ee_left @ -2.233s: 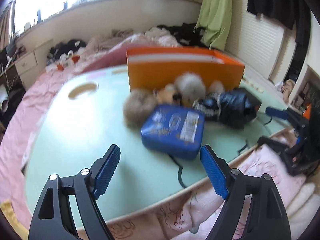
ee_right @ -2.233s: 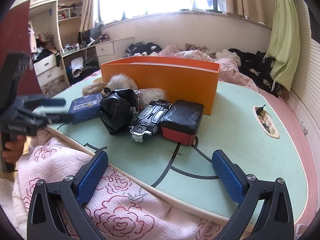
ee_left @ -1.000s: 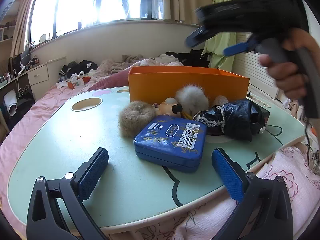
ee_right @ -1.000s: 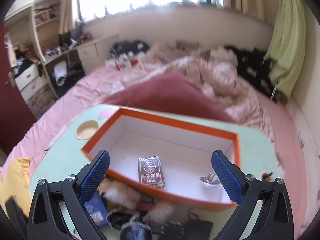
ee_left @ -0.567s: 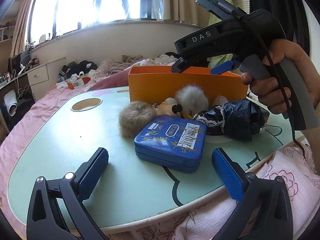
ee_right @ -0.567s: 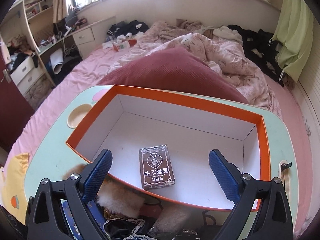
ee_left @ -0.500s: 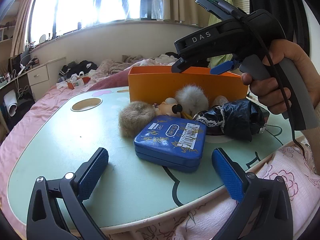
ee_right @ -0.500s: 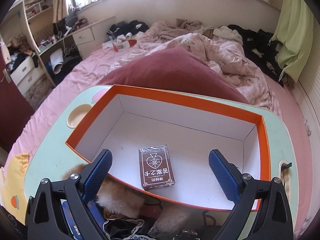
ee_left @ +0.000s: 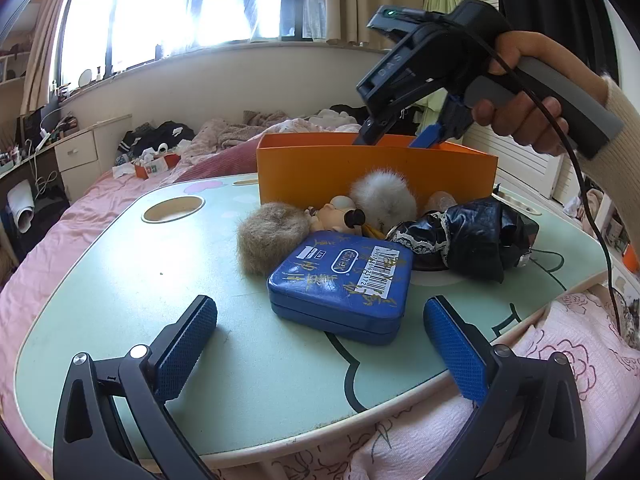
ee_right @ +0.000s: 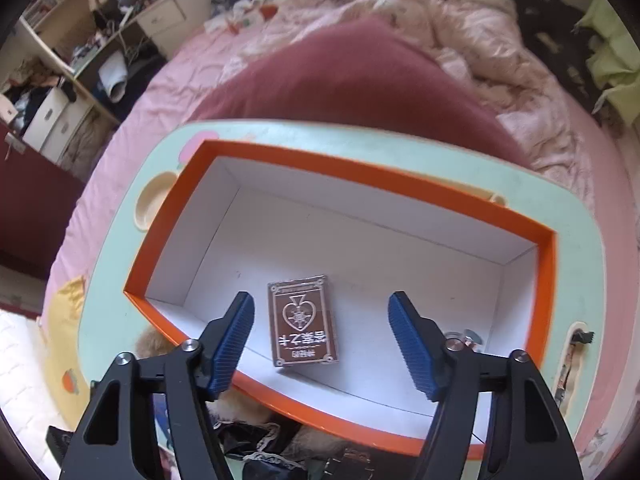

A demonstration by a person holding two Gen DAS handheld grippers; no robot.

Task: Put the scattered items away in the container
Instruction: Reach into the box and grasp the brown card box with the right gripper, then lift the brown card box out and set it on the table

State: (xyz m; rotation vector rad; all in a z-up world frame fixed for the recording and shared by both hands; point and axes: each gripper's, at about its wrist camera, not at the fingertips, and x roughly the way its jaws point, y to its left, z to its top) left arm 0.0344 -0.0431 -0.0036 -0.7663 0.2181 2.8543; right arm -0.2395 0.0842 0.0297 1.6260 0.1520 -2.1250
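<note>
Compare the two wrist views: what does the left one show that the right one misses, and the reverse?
Only the left wrist view shows the blue tin, the fur balls beside it and the hand holding the right tongs, which reach into the orange box. Only the right wrist view shows the box floor, with a brown card pack lying between the closing right tongs, untouched. Both show the box and the green table.

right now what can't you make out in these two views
- Left wrist view: orange box interior, hidden by its near wall.
- Left wrist view: right gripper tips, sunk behind that wall.
- Right wrist view: small metal piece, half hidden by the gripper finger.
- Right wrist view: black bundle, cut off by the bottom edge.
</note>
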